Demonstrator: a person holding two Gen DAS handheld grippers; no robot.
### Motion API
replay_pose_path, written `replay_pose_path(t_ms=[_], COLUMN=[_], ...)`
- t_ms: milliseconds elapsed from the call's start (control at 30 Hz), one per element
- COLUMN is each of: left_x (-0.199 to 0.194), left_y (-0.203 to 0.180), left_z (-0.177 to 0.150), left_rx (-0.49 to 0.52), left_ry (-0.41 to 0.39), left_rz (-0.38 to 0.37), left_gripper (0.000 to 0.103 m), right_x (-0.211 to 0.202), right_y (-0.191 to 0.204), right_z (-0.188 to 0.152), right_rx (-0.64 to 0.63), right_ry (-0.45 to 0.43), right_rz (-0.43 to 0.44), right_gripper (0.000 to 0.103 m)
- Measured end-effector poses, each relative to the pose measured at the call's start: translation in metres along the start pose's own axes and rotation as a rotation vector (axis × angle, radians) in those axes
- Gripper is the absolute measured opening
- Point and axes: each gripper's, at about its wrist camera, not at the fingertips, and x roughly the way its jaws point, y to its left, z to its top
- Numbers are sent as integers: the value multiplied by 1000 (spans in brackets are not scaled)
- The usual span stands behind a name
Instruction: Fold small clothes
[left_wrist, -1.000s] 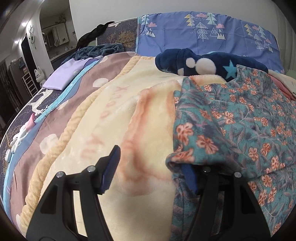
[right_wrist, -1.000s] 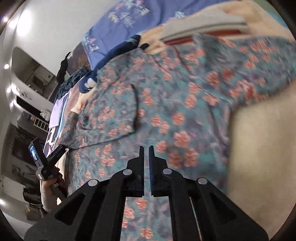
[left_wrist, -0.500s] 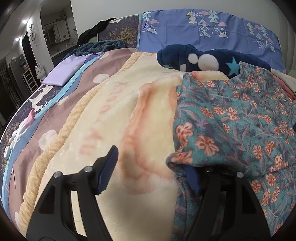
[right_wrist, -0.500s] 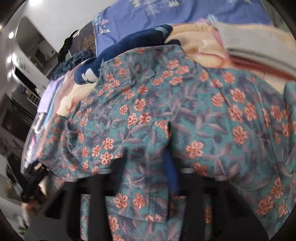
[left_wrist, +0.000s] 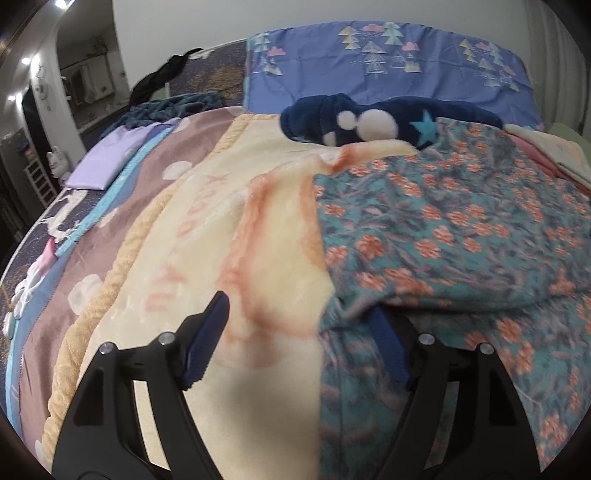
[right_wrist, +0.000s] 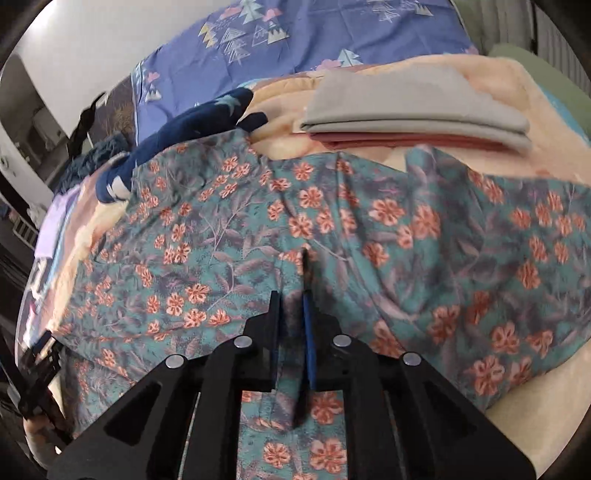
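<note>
The teal floral cotton garment (right_wrist: 369, 229) lay on the bed's cream fleece blanket (left_wrist: 207, 236). The left hand-held gripper (left_wrist: 299, 328) had just been opening, its right finger under the folded edge; the right hand-held gripper (right_wrist: 291, 310), just opening, stood barely parted on a pinched ridge. Releasing slowly should keep the fold flat.

**A bedroom with a doorway to a lit side room**

A plain white wall (left_wrist: 192, 26) rises behind the bed. Against it leans a blue pillow printed with small trees and clouds (left_wrist: 388, 62). A cream and peach plush blanket (left_wrist: 229, 229) covers the mattress over a mauve and blue printed bedsheet (left_wrist: 92, 236). At left, an arched white doorway (left_wrist: 44, 74) opens onto a room lit by round ceiling spotlights (left_wrist: 61, 3).
</note>
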Motion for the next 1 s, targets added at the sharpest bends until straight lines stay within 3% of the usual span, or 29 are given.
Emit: replay_pose_path(t_ms=[67, 100, 133, 167, 200, 267, 300, 333, 400, 433, 467, 500, 567, 600, 633, 667, 733, 800, 867, 933, 967, 1000], left_x=[-13, -19, -25, -30, -34, -36, -32, -20, 7, 27, 51, 67, 98, 100, 97, 93, 68, 54, 64, 74, 74, 74], left_y=[1, 1, 1, 2, 3, 3, 2, 1, 1, 3, 5, 8, 16, 19, 22, 25, 36, 41, 37, 29, 28, 30], left_z=[-4, -5, -4, -2, 1, 10, 17, 26, 41, 49, 57, 62, 70, 73, 79, 83, 88, 89, 86, 82, 79, 78], left_rx=[19, 26, 28, 20, 8, -17, -24, -32, -55, -77, -99, -122, -221, -254, -272, -291, -340, -345, -311, -271, -252, -242], left_ry=[1, 1, -3, -15, -26, -49, -51, -37, -8, 19, 67, 103, 175, 163, 141, 130, 9, -57, -25, 6, 11, 13], left_rz=[-61, -78, -100, -126, -148, -174, -161, -140, -108, -83, -87, -106, -203, -216, -271, -311, -334, -318, -279, -199, -152, -128], left_gripper=[59, 46, 36, 33, 31, 31, 40, 63, 84, 84, 84, 84, 74, 44, 3, 2, 2, 3, 3, 6, 8, 21], right_x=[-9, -13, -19, -18, -20, -17, -11, -5, 9, 11, 10, 9, -1, -8, -15, -20, -29, -28, -9, 16, 20, 15], right_y=[-2, 1, 3, 4, 5, 4, 5, 4, 5, 6, 7, 10, 15, 19, 23, 24, 23, 18, 12, 4, -1, -5], right_z=[-4, -4, -6, -2, -2, -3, -5, -4, -2, -1, 0, 1, 2, 2, 1, 1, 1, 2, 5, 4, 2, 0], right_rx=[-8, -27, -54, -67, -72, -65, -62, -59, -48, -46, -48, -49, -62, -88, -123, -137, -137, -122, -106, -88, -64, -34], right_ry=[-31, -44, -54, -53, -51, -47, -24, -5, 20, 11, 1, -8, -51, -79, -113, -133, -169, -174, -119, -40, -30, -44], right_rz=[5, 0, -8, -9, -1, 17, 27, 41, 71, 64, 62, 76, 95, 89, 76, 77, 97, 92, 62, -8, 5, 29], right_gripper=[12, 14, 22, 36, 42, 46, 46, 46, 43, 28, 6, 5, 5, 5, 5, 5, 5, 5, 8, 9, 9, 11])
